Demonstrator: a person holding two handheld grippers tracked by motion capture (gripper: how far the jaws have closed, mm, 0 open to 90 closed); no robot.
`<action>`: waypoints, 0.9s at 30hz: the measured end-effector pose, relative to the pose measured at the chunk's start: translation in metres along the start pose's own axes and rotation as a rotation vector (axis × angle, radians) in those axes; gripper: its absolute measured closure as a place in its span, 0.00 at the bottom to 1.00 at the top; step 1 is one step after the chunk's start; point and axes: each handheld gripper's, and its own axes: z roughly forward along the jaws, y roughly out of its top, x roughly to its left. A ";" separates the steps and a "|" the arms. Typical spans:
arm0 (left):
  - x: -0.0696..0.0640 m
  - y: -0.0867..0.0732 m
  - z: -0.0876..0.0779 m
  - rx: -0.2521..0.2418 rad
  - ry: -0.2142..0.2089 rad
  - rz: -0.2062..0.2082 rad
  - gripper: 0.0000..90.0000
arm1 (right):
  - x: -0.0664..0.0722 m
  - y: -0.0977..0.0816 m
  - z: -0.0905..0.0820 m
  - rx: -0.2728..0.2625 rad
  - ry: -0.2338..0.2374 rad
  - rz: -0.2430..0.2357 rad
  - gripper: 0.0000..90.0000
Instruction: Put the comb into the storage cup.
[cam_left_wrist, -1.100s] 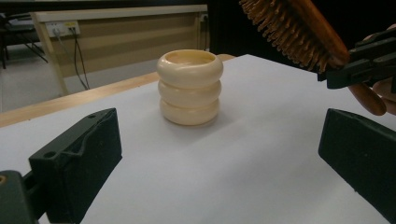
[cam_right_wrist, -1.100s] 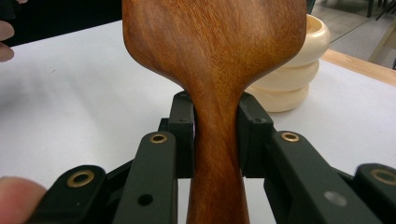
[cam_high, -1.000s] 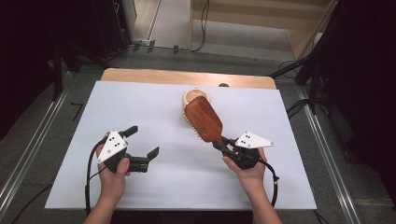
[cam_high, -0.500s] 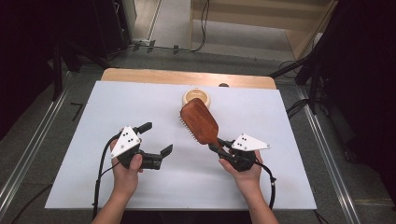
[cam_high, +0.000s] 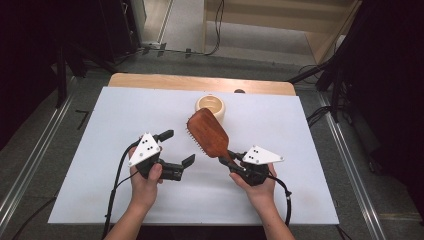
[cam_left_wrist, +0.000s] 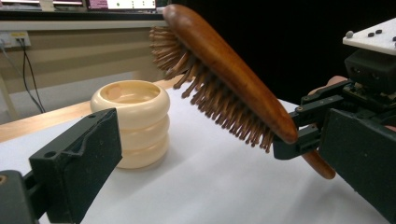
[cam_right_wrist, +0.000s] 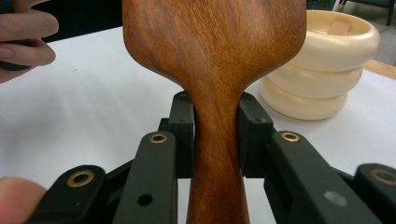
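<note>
The right hand-held gripper has its two black jaws clamped on the narrow neck of a wooden hairbrush; in the right gripper view the pads press the handle from both sides just below where it widens into the paddle. The brush is held off the white surface, slanting up and away from the hand, its smooth back turned upward and its bristles pointing down and toward the left side, as the left gripper view shows from beside it. The right hand wraps the gripper's body under the grey three-cornered plate, and a cable trails off toward the near edge. The left hand-held gripper stands wide apart with nothing between its jaws; it rests low over the surface just to the left of the brush head, near it but not touching, its jaws aimed toward the brush and the cup beyond. The left hand holds it from behind, with its own cable looping back along the forearm. A cream ribbed cup, shaped like stacked rings and open at the top, stands upright on the surface just behind the tip of the brush; in the high view the brush head partly overlaps its near edge. A strip of bare wood shows along the far edge of the surface.
</note>
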 end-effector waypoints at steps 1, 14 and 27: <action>-0.001 0.001 0.001 0.001 -0.001 0.001 0.00 | 0.001 0.000 0.001 0.001 0.000 -0.003 0.78; -0.006 0.005 0.010 -0.007 -0.019 -0.036 0.00 | 0.007 -0.001 0.005 -0.005 0.011 -0.013 0.78; -0.007 0.007 0.025 0.030 0.004 -0.128 0.00 | 0.017 0.001 0.008 -0.024 0.037 -0.037 0.78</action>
